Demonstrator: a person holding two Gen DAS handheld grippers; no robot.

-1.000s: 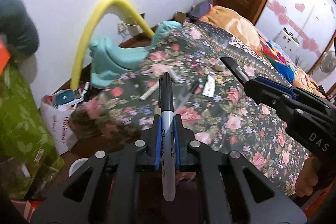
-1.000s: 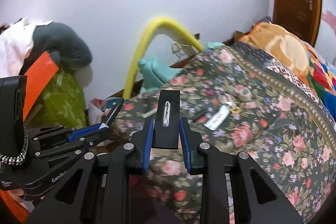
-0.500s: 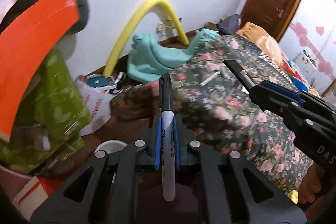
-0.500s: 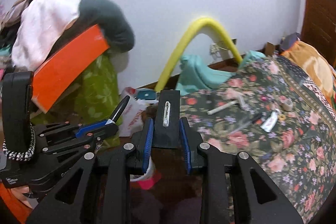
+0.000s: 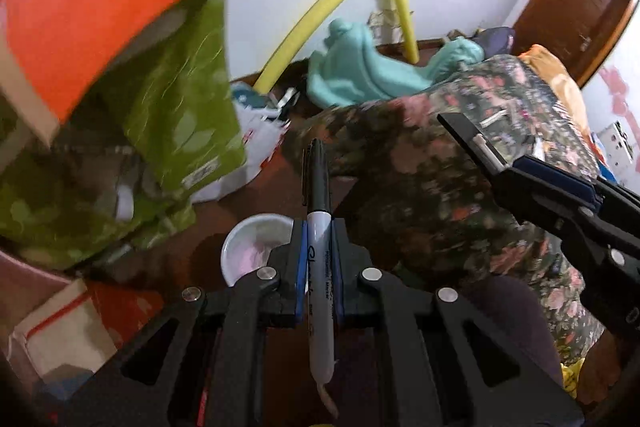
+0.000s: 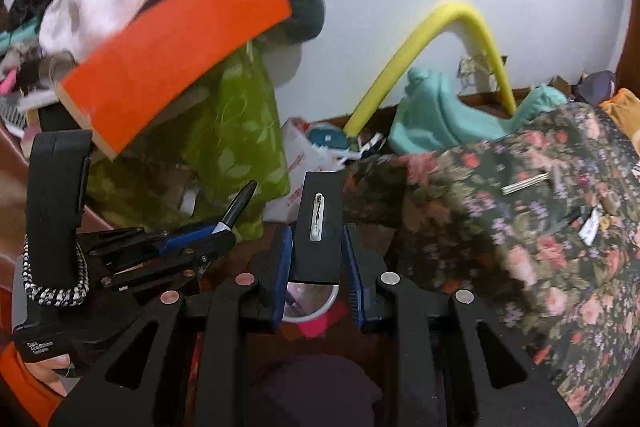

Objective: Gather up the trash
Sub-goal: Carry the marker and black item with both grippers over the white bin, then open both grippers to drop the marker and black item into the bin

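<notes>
Left tongs (image 5: 318, 239) of mine clamp a black marker (image 5: 319, 227); my right tongs (image 6: 318, 259) pinch a flat black case (image 6: 318, 227), both poised over the white bin (image 5: 256, 247) beside the floral bed (image 6: 540, 227).

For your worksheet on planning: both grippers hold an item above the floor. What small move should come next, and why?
Probably lower the left gripper, shut on the black marker, toward the white bin just below it; the right gripper holds its black clip above it too.
</notes>
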